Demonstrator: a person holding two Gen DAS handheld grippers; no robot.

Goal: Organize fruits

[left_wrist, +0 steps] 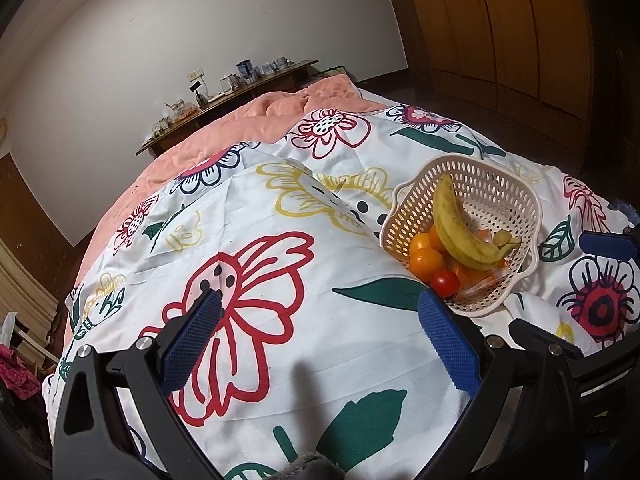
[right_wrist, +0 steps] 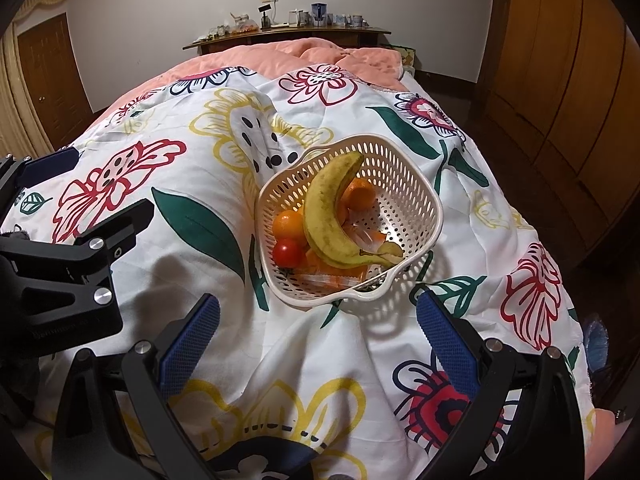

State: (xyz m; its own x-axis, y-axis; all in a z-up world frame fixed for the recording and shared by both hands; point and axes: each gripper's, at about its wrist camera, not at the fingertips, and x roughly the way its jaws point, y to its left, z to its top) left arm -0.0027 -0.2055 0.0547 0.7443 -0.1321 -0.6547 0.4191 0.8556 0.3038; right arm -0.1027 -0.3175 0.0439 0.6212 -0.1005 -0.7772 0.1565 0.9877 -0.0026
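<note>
White wall (right_wrist: 168, 4), wood wardrobe (right_wrist: 560, 60) rt, cluttered shelf (right_wrist: 288, 34) behind bed w/ floral sheet (right_wrist: 200, 160).

A cream perforated basket (right_wrist: 424, 216) sits on a flower-printed cover (right_wrist: 192, 216) spread over a bed. Inside it a banana (right_wrist: 326, 216) lies across two oranges (right_wrist: 288, 224), with a red tomato (right_wrist: 287, 253) at the near left. The right tongs (right_wrist: 318, 332) hang wide open just near of the basket, holding nothing. The left tongs' black frame (right_wrist: 60, 284) shows at the left edge.

Yellow banana (right_wrist: 326, 216), red tomato (right_wrist: 288, 253), cream basket (right_wrist: 416, 184), flower-printed white sheet (right_wrist: 192, 216).
</note>
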